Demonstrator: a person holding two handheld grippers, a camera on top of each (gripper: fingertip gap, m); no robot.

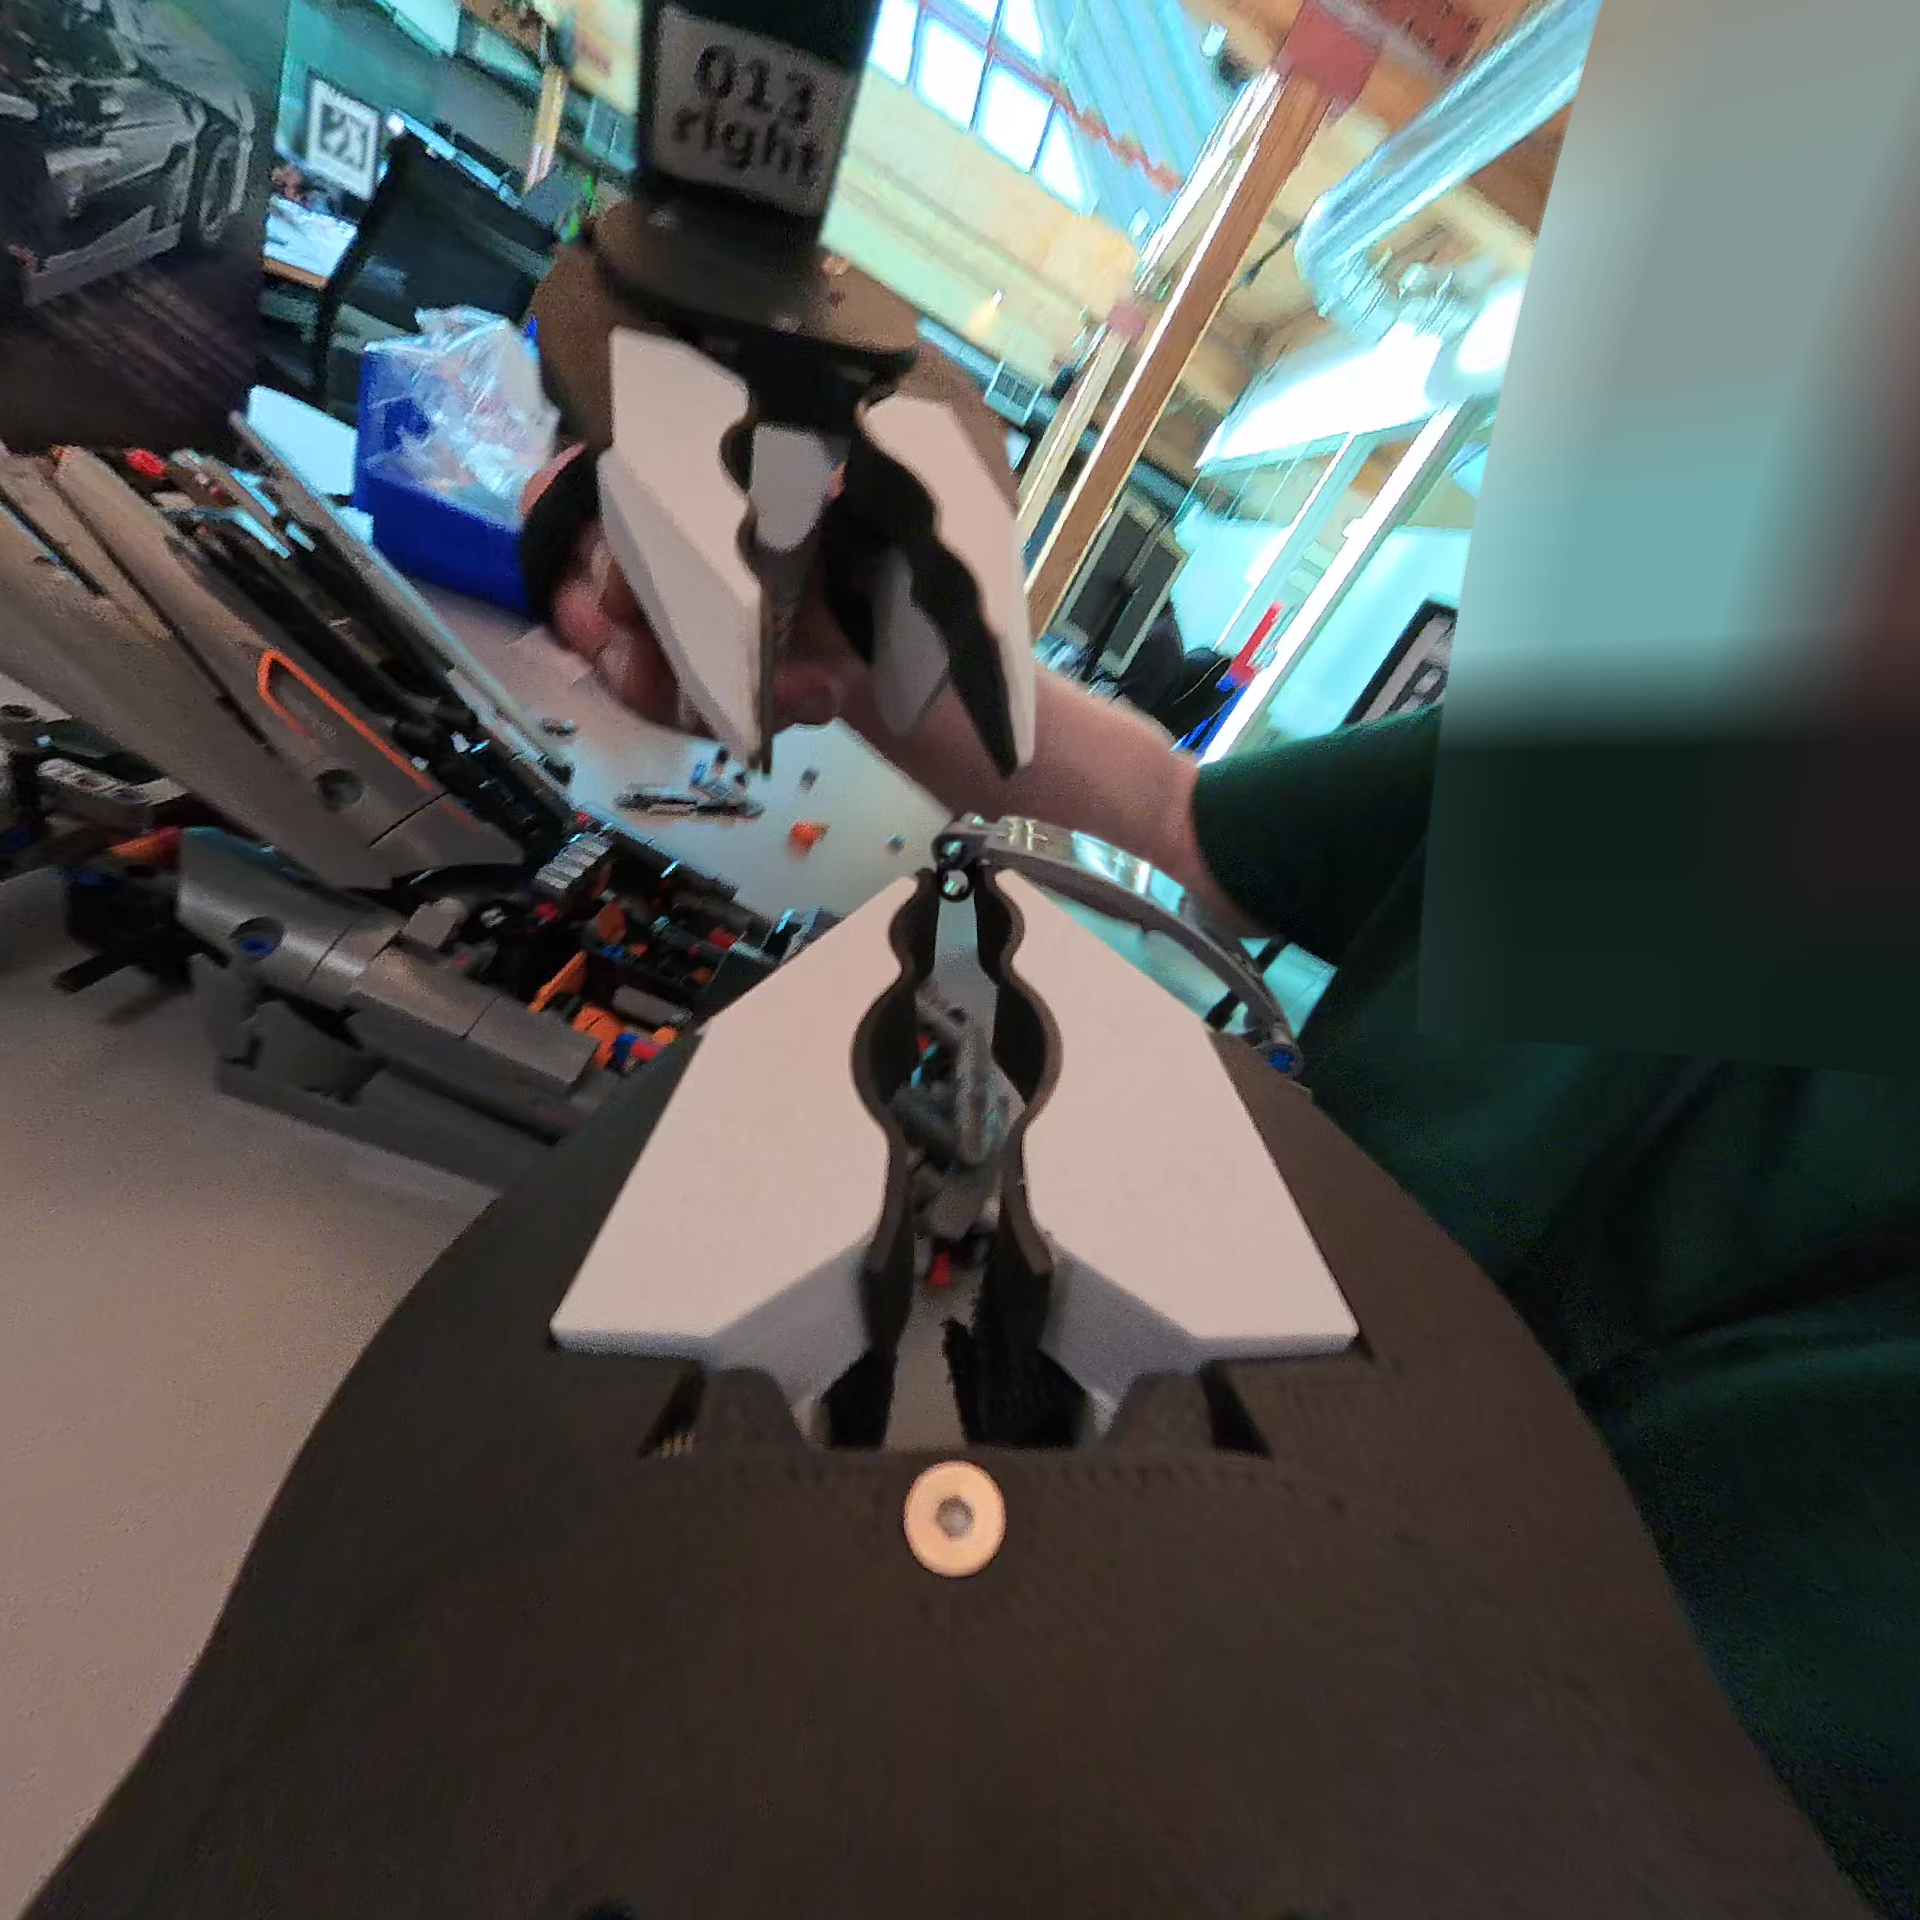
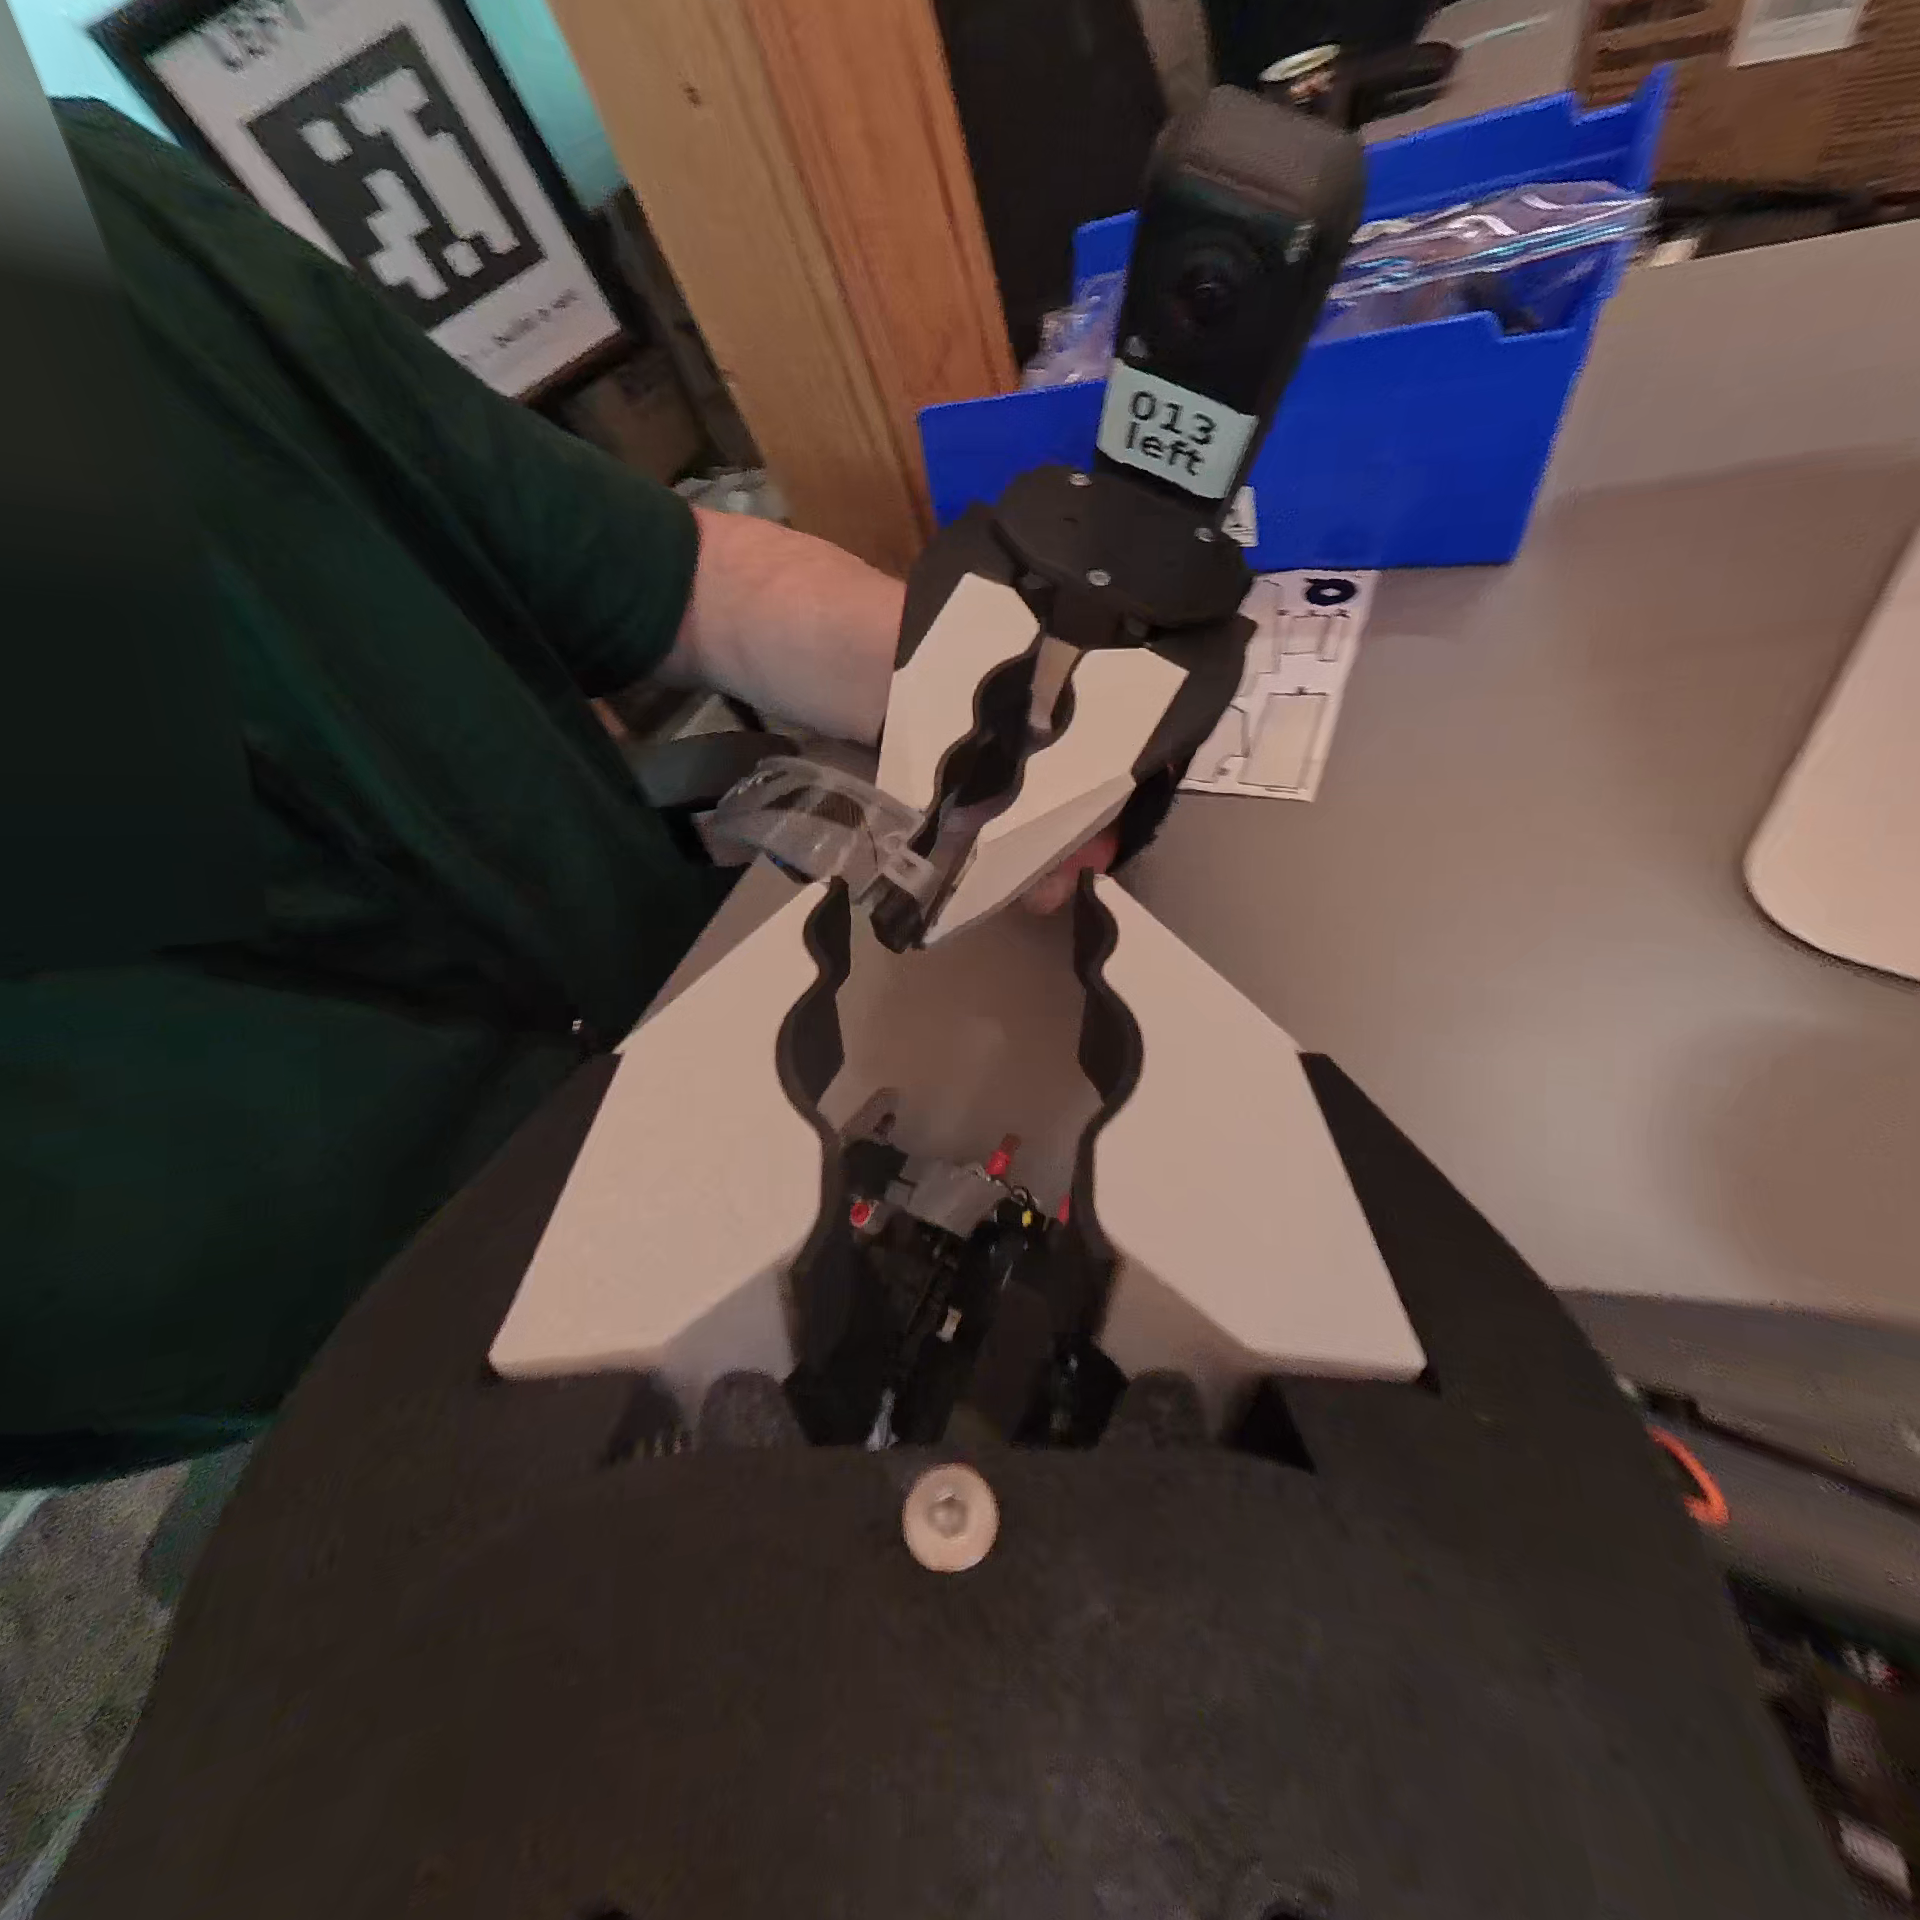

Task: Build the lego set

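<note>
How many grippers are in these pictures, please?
2. The left gripper is shut on a curved grey piece. The right gripper is open, empty, opposite it. None seems hidden.

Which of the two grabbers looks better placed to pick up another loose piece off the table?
Probably the right gripper: its jaws stand open and empty. The left gripper is shut on a curved grey Lego piece, so it is occupied. Loose pieces lie on the table.

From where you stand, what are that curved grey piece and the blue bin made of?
The curved piece looks like hard moulded plastic, silver-grey and glossy: light glints along its arc. The left gripper pinches its end. The blue bin also looks plastic, with smooth, thin, evenly coloured walls.
</note>
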